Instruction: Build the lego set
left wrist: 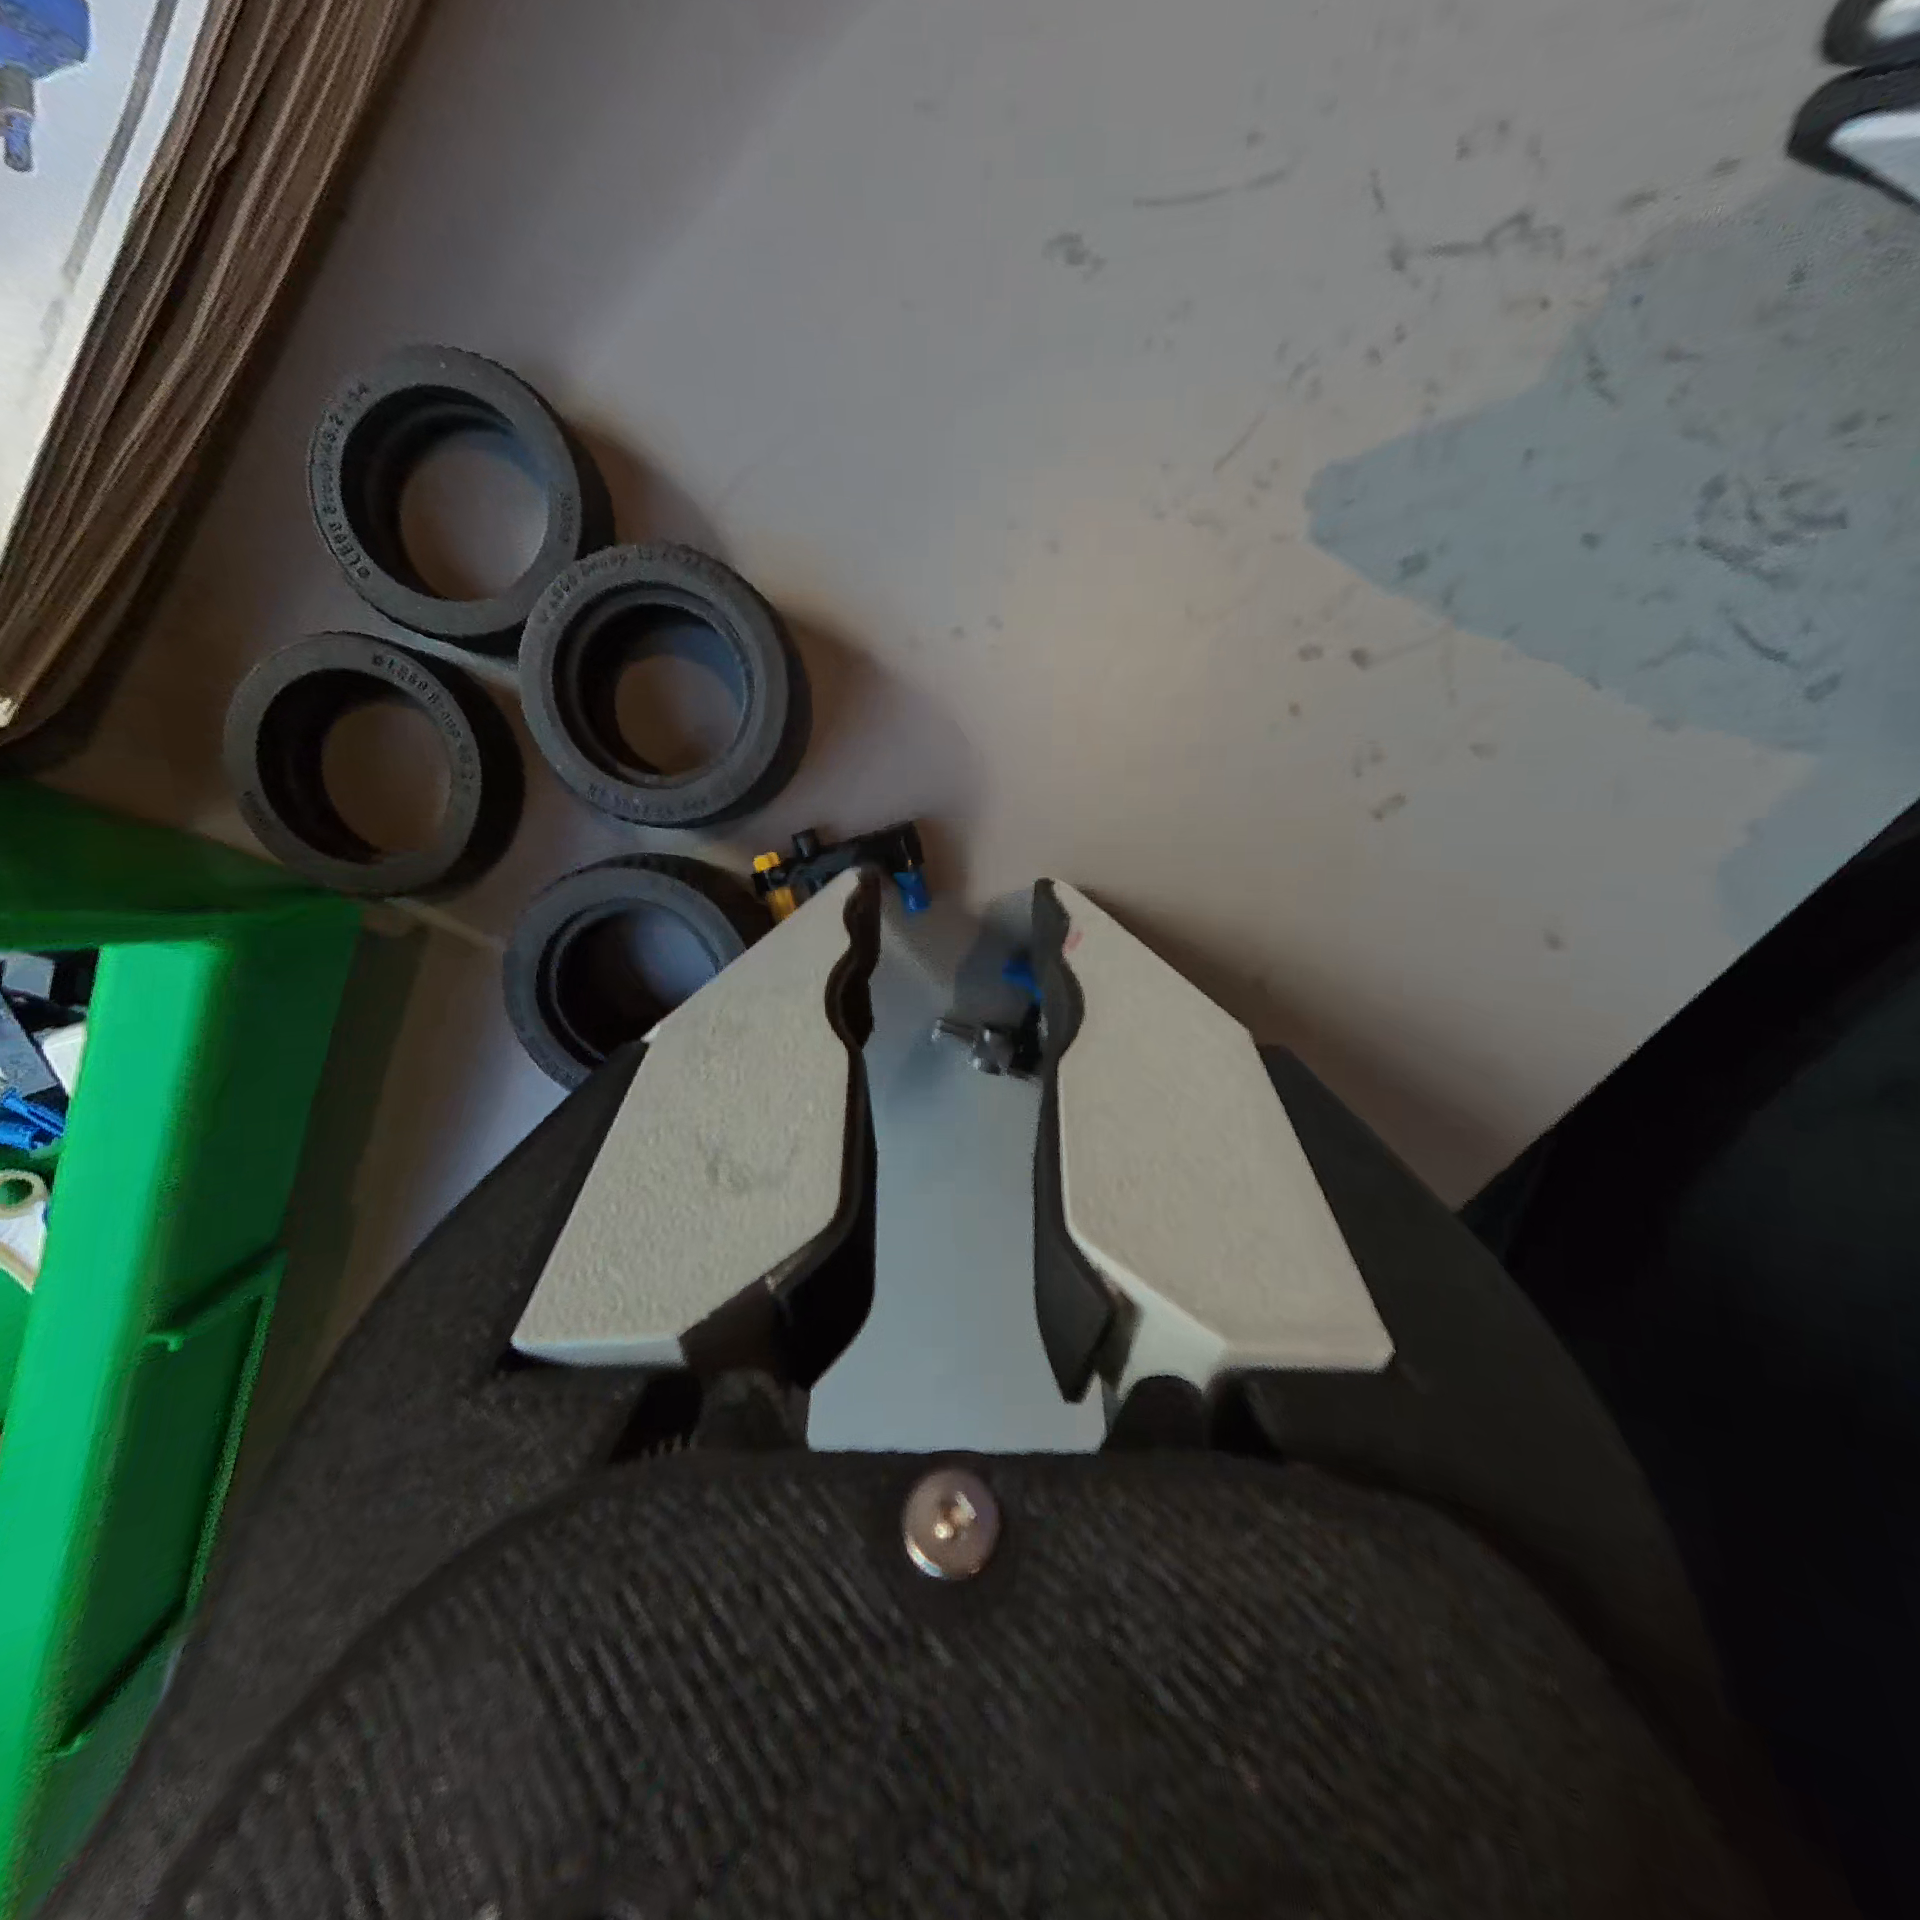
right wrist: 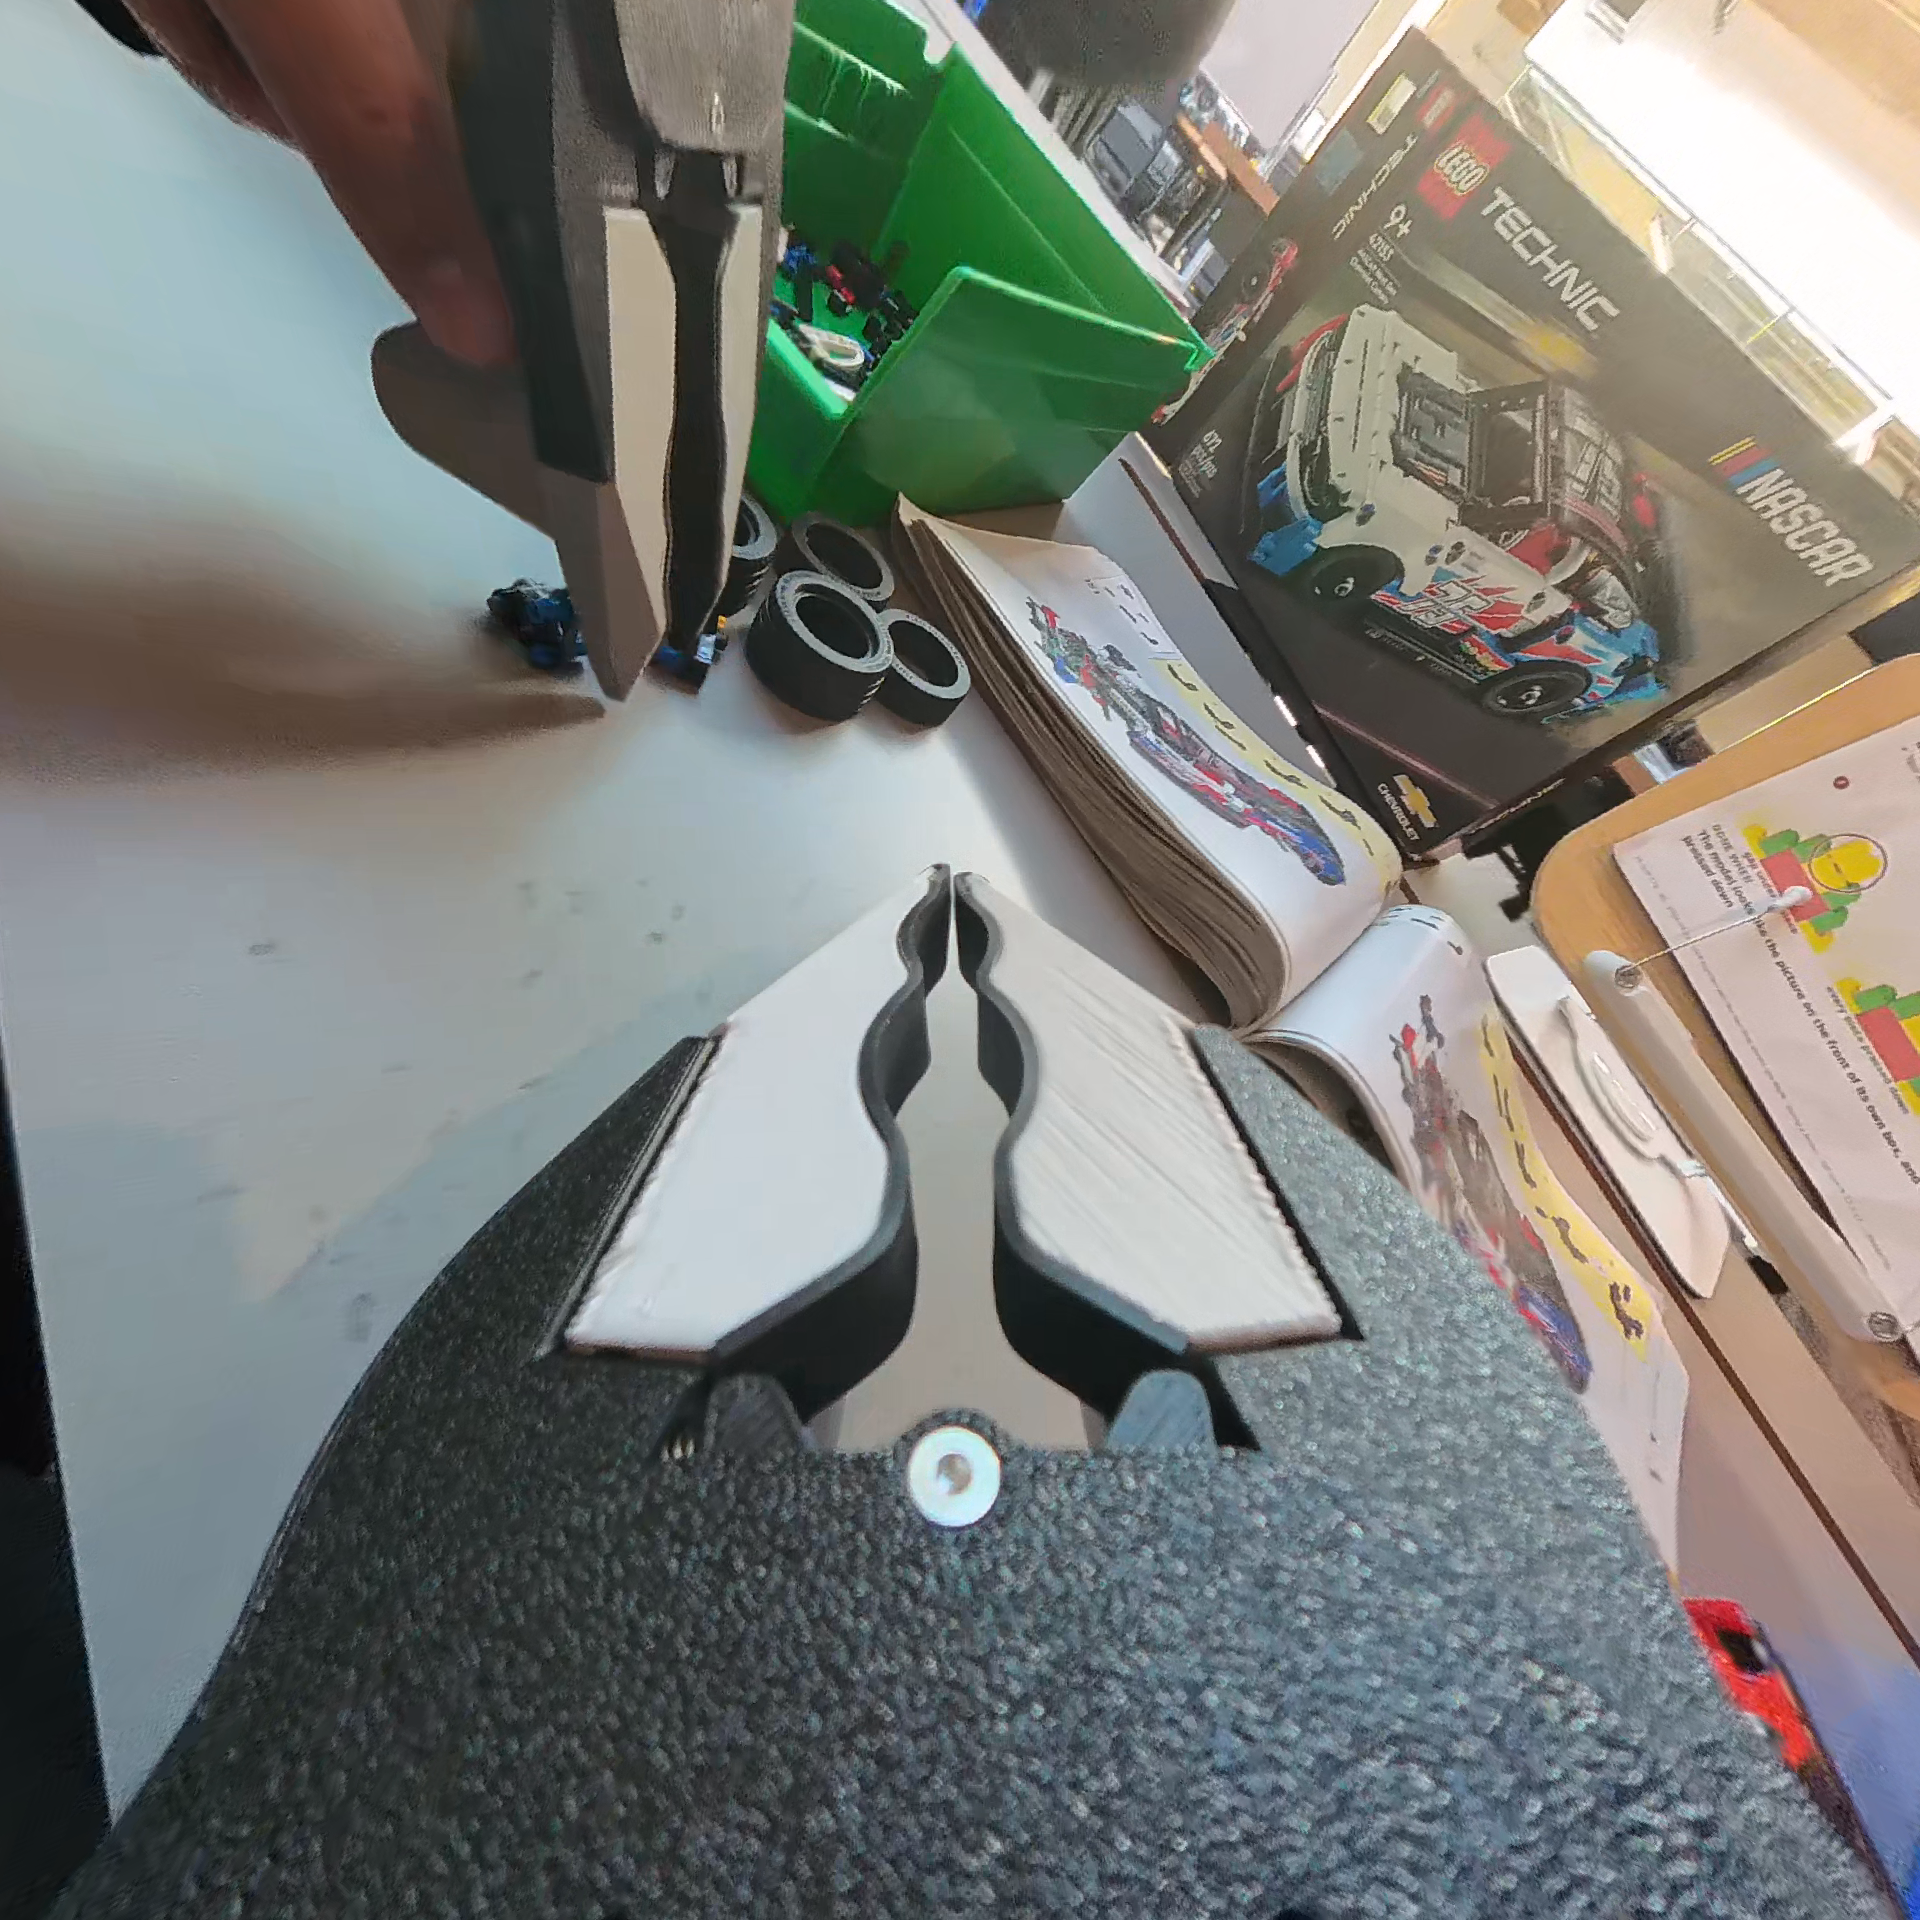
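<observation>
My left gripper (left wrist: 953, 888) is open and points down at the white table (left wrist: 1143, 520). A small black and grey Lego piece with a blue pin (left wrist: 997, 1034) lies between its fingers, close against the right finger. A small black, yellow and blue assembly (left wrist: 844, 860) lies just past the left fingertip. Several black tyres (left wrist: 649, 686) lie to the left of it. My right gripper (right wrist: 951, 878) is shut and empty, held above the table. In the right wrist view the left gripper (right wrist: 665, 644) hangs over small blue pieces (right wrist: 535, 623) beside the tyres (right wrist: 821, 644).
A green bin (right wrist: 987, 395) with loose parts stands behind the tyres; it also shows in the left wrist view (left wrist: 156, 1195). An open instruction booklet (right wrist: 1164, 748) and the set's box (right wrist: 1538, 468) lie to the right. A wooden board with a printed sheet (right wrist: 1787, 883) is at far right. Across from one pair of fingers to the other is roughly 12 cm.
</observation>
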Demonstrator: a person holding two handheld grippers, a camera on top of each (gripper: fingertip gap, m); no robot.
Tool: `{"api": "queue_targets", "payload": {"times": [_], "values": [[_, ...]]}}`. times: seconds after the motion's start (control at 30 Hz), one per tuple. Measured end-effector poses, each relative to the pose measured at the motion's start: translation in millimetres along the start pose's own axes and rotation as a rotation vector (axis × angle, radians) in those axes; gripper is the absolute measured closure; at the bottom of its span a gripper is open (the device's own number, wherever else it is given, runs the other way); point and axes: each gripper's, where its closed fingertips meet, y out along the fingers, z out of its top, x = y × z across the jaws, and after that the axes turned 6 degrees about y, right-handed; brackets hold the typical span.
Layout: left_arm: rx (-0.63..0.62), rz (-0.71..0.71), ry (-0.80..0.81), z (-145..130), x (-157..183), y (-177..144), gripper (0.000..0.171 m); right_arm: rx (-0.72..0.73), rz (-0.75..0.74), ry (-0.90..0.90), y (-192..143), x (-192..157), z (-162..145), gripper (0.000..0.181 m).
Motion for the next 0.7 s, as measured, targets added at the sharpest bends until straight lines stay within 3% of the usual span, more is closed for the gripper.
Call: {"api": "queue_targets", "payload": {"times": [0.07, 0.17, 0.27, 0.37, 0.43, 0.53, 0.63, 0.7], "values": [[0.0, -0.004, 0.006, 5, -2, 1, 0.143, -0.004, -0.007, -0.006, -3, 6, 3, 0.181], [0.02, -0.019, 0.026, 12, -6, 6, 0.165, -0.005, -0.013, 0.024, -6, 16, 5, 0.181], [0.042, -0.144, 0.154, 25, 22, 11, 0.171, -0.035, 0.042, 0.105, -7, 20, -2, 0.181], [0.022, -0.218, 0.318, 26, 56, 10, 0.171, -0.116, 0.225, 0.241, -5, 4, -16, 0.179], [0.054, -0.187, 0.357, 23, 64, -4, 0.171, -0.178, 0.347, 0.331, -7, -10, -23, 0.169], [0.106, -0.14, 0.273, 17, 63, -27, 0.169, -0.258, 0.5, 0.345, -3, -34, -25, 0.153], [0.097, 0.028, 0.188, 15, 33, -25, 0.161, -0.35, 0.567, 0.291, 19, -43, -19, 0.153], [0.11, 0.075, 0.234, 27, 19, -17, 0.161, -0.443, 0.642, 0.283, 21, -54, -18, 0.151]]}}
